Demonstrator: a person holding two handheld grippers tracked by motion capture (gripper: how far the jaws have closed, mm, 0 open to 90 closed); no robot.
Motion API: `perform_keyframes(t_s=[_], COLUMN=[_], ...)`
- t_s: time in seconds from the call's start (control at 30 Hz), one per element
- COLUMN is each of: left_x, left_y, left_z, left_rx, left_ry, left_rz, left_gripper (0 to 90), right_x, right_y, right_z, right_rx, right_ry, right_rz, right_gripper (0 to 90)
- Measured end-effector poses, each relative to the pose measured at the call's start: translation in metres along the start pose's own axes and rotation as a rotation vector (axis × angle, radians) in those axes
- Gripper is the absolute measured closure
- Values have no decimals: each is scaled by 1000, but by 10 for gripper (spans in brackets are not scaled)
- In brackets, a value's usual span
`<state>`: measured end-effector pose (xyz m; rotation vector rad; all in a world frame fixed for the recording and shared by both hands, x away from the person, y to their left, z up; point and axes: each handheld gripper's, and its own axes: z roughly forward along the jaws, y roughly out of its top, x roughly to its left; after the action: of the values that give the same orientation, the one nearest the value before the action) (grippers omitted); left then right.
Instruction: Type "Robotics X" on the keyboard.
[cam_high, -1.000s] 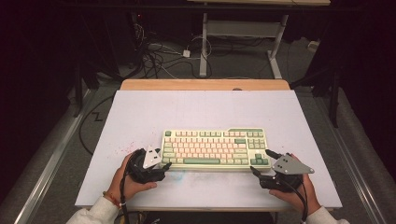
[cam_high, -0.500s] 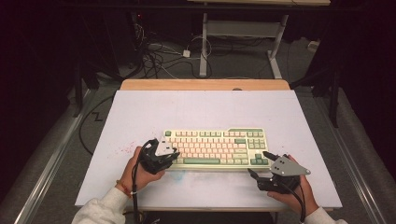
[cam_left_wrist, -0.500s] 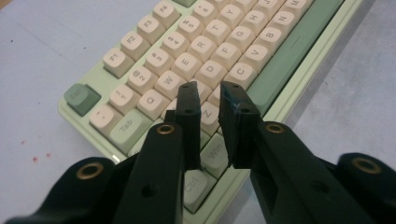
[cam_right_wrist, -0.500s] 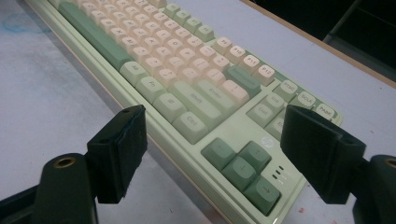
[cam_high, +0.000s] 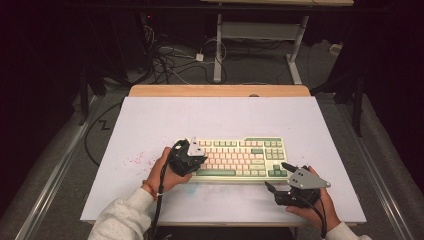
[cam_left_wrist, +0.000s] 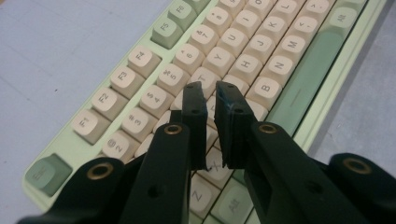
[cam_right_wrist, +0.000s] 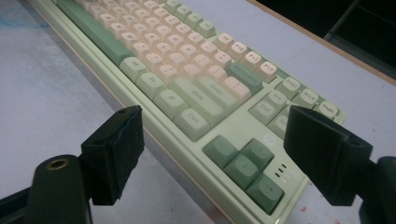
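While the left gripper (cam_high: 192, 156) hangs over the left part of the keyboard (cam_high: 240, 157), its two black jaws stand nearly pressed together, with only a thin slit between the pads. They have just been closing, and nothing sits between them. In the left gripper view the tips are just above the cream letter keys, close to the T and the G, but whether they touch a key I cannot tell.

The keyboard lies flat on the white table (cam_high: 220, 115), in the near half of it, with its long side running left to right across the table. Its case is pale green. Most keys are cream or light pink with dark letters, and the space bar (cam_left_wrist: 312, 70), the Esc key (cam_left_wrist: 46, 172), the arrow keys (cam_right_wrist: 245, 161) and some keys at the edges are a darker sage green. A small logo and three short lines are printed on the case beside the arrow keys.

The right gripper (cam_high: 280, 176) is held low at the near right corner of the keyboard, its jaws spread wide and empty. In the right gripper view the arrow keys and the Ctrl key (cam_right_wrist: 192, 119) show between the two pads.

Some small red specks lie on the table left of the keyboard.
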<state>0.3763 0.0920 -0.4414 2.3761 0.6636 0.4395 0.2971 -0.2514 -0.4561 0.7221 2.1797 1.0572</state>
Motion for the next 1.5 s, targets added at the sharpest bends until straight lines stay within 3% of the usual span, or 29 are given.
perform_keyframes(t_s=[0.47, 0.73, 1.5], left_x=[3, 1, -1], left_y=[16, 22, 25], left_z=[14, 22, 30], left_rx=[-1, 22, 55], left_ry=[-8, -21, -22], left_rz=[-2, 23, 45], left_gripper=[860, 873, 866], right_x=[3, 4, 7], right_y=[0, 0, 0], right_z=[1, 2, 4], right_rx=[11, 23, 45], right_ry=[3, -4, 13], right_rz=[-19, -27, -54], right_gripper=[203, 201, 203])
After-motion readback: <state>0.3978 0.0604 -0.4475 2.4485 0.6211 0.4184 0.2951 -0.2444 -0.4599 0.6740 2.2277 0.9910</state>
